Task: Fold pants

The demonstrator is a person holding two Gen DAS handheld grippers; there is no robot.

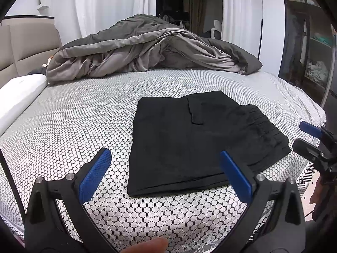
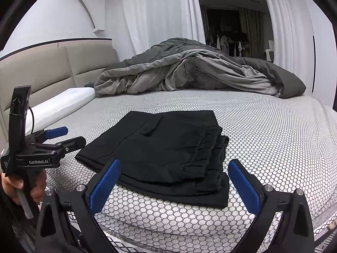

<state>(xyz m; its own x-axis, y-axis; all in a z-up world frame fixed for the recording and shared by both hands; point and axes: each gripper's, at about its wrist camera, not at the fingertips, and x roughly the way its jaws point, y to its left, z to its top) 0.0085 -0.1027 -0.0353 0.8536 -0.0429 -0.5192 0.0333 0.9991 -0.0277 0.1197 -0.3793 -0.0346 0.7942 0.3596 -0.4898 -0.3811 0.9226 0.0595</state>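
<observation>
black folded pants [image 2: 160, 151] on honeycomb sheet [image 2: 273, 130], grey duvet [image 2: 189, 73] behind

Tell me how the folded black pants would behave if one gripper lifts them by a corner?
The black pants are soft stacked layers, so they would probably droop and unfold. The gathered waistband looks thicker, likely a firmer grip. They seem light.

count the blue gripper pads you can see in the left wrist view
3: one on each finger of the open left gripper at the bottom, left pad and right pad, plus one on the right gripper at the right edge; its second pad is hidden.
</observation>
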